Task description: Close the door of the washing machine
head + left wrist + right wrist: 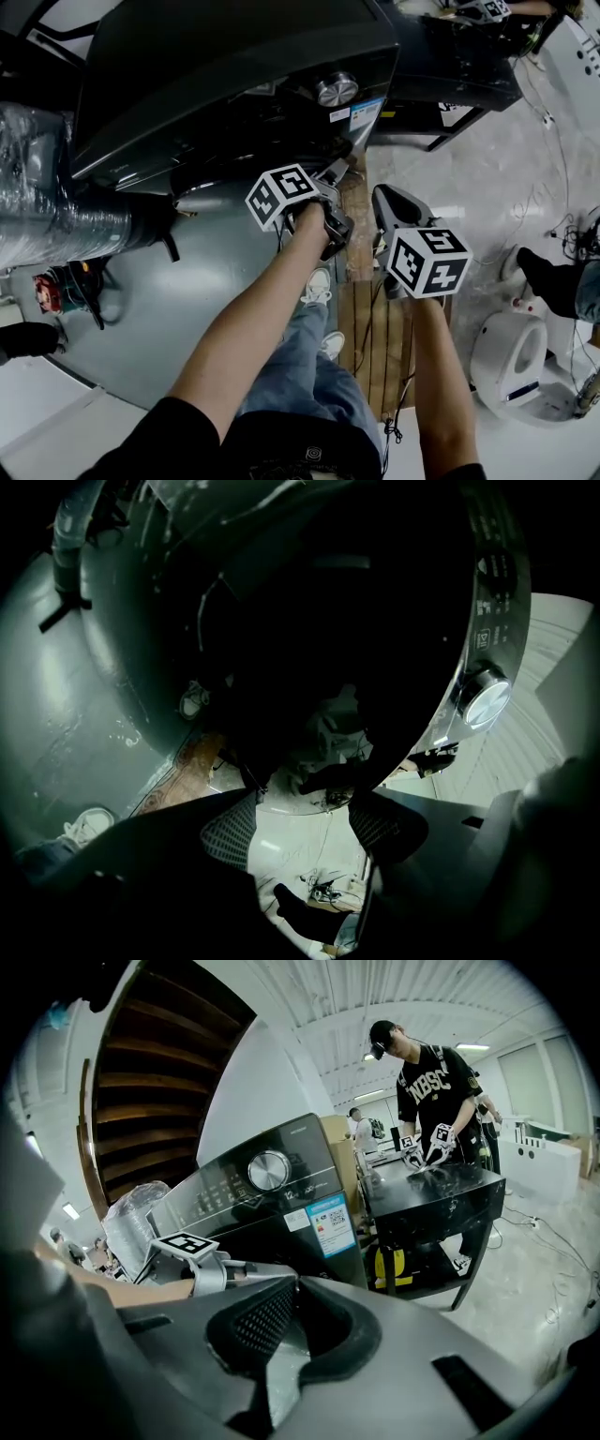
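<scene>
The black front-loading washing machine (216, 84) fills the top of the head view, its silver knob (337, 90) on the control panel. My left gripper (336, 174), with its marker cube (281, 195), reaches up against the machine's front below the panel. In the left gripper view the dark round door (337, 639) looms just beyond my left gripper (300, 829), whose jaws are open and empty. Whether the door is latched cannot be told. My right gripper (389, 202) hangs apart to the right, shut on nothing. The right gripper (281, 1372) looks at the machine (272, 1194) from the side.
A foil-wrapped duct (56, 220) lies at the left. Wooden planks (361, 314) run under my feet. A black table (450, 56) stands right of the machine, and a person (436, 1082) works at it. A white device (511, 361) and cables sit on the floor at right.
</scene>
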The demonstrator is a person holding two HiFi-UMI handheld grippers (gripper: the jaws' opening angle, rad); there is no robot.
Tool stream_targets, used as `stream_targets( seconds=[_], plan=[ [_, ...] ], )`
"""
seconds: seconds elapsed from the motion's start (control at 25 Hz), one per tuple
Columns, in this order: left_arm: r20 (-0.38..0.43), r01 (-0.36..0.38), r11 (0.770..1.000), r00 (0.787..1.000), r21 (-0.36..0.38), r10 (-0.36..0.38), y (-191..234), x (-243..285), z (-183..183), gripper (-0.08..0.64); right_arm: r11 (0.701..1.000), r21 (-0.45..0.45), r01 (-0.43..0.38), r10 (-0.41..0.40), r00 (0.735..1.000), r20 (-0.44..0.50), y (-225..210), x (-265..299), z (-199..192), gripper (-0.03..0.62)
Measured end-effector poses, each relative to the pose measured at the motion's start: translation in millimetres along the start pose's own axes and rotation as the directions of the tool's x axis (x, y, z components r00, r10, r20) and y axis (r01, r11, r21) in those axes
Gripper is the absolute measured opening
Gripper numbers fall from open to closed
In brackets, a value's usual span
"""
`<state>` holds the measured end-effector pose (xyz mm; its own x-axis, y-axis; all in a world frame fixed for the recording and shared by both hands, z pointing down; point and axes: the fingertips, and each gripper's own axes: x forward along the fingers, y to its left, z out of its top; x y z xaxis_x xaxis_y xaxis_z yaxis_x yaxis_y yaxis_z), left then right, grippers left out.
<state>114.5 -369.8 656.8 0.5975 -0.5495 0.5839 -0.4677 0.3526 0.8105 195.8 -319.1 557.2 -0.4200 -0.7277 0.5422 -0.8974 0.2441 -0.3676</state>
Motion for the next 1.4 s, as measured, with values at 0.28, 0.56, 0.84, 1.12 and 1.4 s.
stream_targets(
  seconds=[0.28,0.56,0.84,1.12,1.4],
  plan=[
    [0.065,0.028,1.000,0.997,-0.008,-0.027,-8.3,11.4,19.5,0.316,1.000,0.001,-0.018,0.018,1.000,-0.010,-3.9,19.4,7.9,0.023],
    [0.106,0.082,0.997,0.991,0.008,-0.082,-11.8,19.0,29.5,0.318,1.000,0.006,-0.025,0.025,1.000,-0.014,-10.0,30.4,10.6,0.023],
    [0.095,0.057,0.998,0.994,0.005,-0.057,-11.2,22.7,30.4,0.318,1.000,0.010,-0.029,0.029,0.999,-0.017,-12.9,35.3,10.2,0.023],
    [0.074,0.023,1.000,0.997,-0.019,-0.022,-9.2,32.0,28.7,0.318,1.000,0.003,-0.026,0.026,1.000,-0.017,-15.0,34.8,12.3,0.023],
    [0.056,0.001,1.000,0.998,-0.031,0.001,-9.2,40.9,32.8,0.318,1.000,0.006,-0.016,0.016,1.000,-0.017,-20.7,29.8,12.7,0.023]
  ],
)
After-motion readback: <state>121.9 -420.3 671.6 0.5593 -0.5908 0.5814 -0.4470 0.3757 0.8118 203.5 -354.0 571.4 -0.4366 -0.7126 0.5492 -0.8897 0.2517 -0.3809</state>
